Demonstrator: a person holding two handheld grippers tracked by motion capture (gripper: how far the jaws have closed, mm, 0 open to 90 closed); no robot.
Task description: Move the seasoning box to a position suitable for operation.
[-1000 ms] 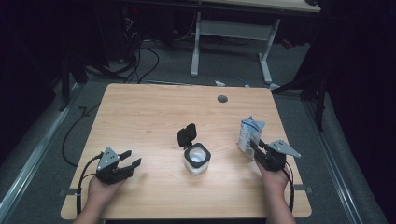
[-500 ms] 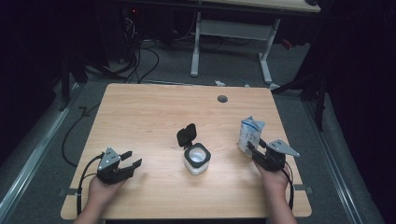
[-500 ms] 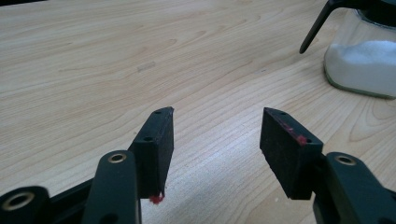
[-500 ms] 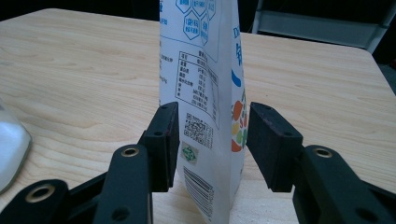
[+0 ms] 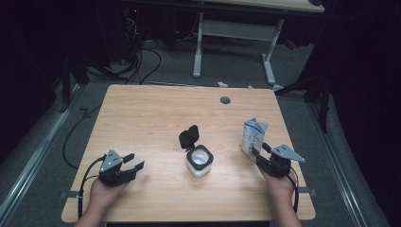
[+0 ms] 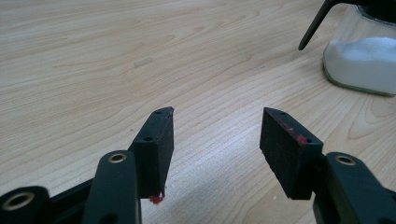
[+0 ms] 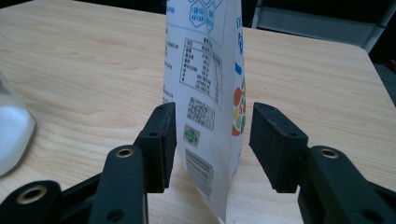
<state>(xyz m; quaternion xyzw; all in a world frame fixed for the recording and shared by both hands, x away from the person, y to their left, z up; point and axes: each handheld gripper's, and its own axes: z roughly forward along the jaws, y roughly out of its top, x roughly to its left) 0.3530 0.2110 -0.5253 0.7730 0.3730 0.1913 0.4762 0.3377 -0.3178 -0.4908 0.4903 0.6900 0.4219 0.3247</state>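
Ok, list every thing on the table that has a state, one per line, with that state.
jar: upright, flip lid open and tilted back, white powder inside.
pouch: standing upright, top creased, between the right gripper's jaws, right jaw clear of it.
right gripper: jaws have just been opening, now open around the pouch.
left gripper: jaws open, nothing between them, resting low over the table.

The jar [image 5: 199, 161] stands near the middle of the table [image 5: 142, 118], its hinged lid [image 5: 188, 137] flipped up at its eleven o'clock. At three o'clock from the jar stands the pouch [image 5: 253, 135], upright. A cable port [image 5: 225, 100] lies far back, at the jar's one o'clock.
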